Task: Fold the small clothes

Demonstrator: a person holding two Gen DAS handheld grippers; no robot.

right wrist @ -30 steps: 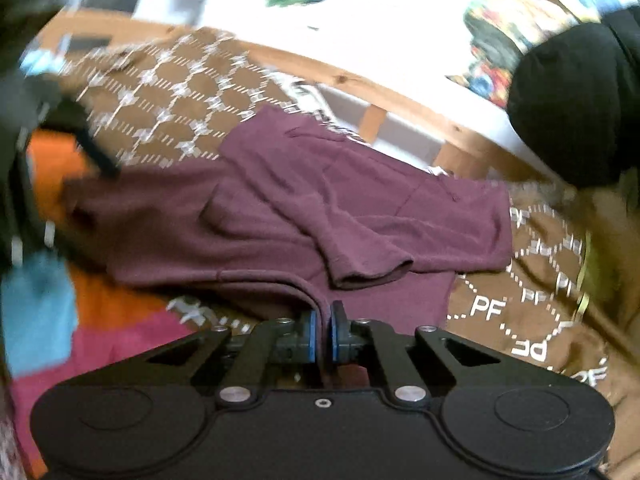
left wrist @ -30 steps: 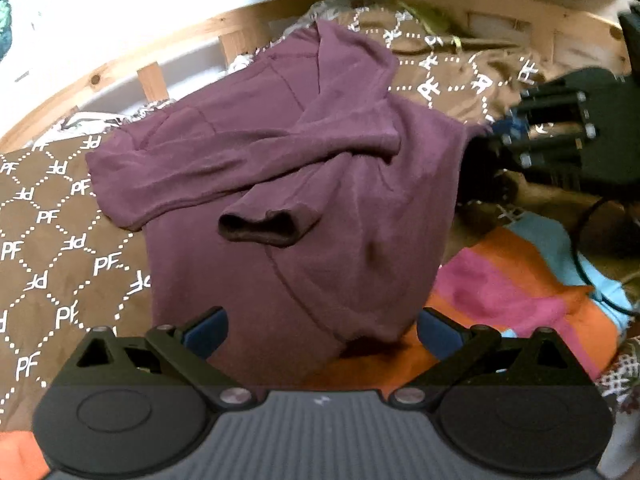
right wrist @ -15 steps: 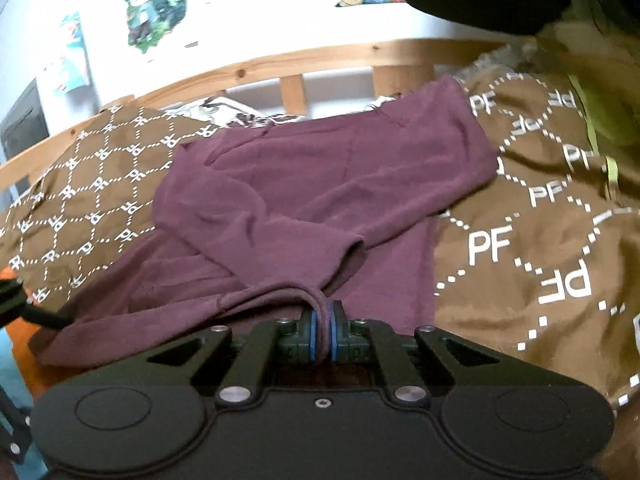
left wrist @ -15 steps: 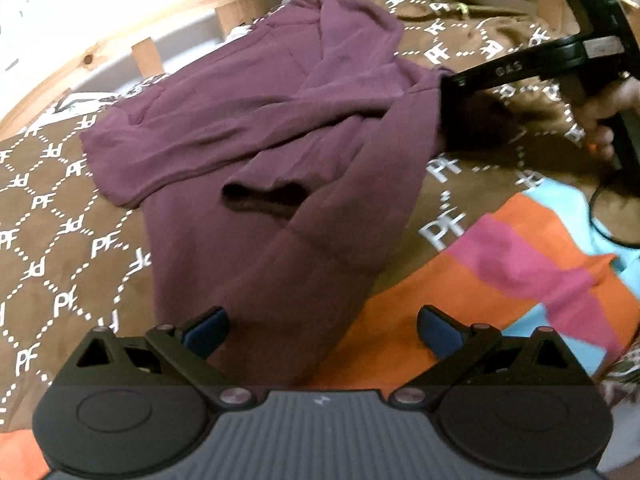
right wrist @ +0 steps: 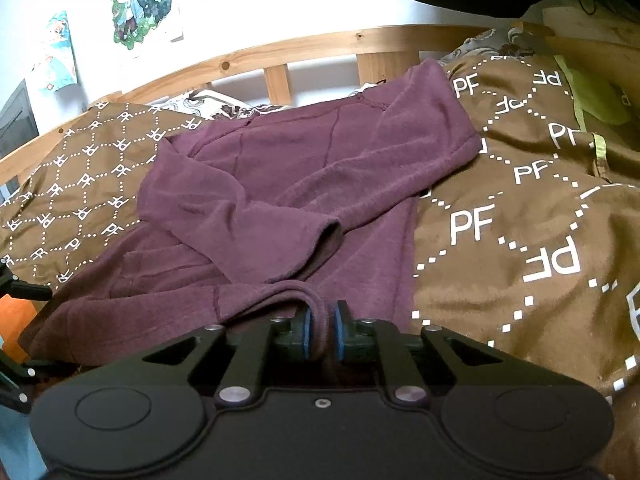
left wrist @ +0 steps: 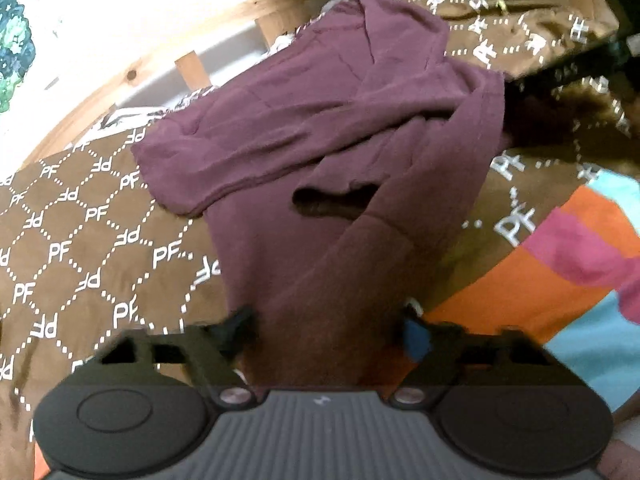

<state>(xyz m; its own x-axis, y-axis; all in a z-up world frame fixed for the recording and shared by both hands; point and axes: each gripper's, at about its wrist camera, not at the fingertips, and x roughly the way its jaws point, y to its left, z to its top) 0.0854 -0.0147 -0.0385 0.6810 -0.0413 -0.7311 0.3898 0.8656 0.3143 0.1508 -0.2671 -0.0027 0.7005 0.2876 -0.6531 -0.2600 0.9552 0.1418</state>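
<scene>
Left tool (left wrist: 326, 330): closing around maroon top (left wrist: 320, 128) hem, not yet pinching.
Right tool (right wrist: 320, 330): opening, fold between pads.
Risk: fold may spring open once released.

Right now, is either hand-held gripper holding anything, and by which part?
Right hand-held gripper is opening around the maroon top's bunched edge. Left hand-held gripper is closing over its near end; no grip yet.

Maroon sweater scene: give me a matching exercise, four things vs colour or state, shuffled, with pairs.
Things:
1. maroon sweater
2. PF blanket
3. left gripper
4. right gripper

States:
A. brown with white lettering
B. jaws closing around the sweater's near end
C. jaws opening, a fabric fold still between them
D. spread on the bed, one sleeve folded across it

Pairs: 1-D, 2-A, 3-B, 4-C
</scene>
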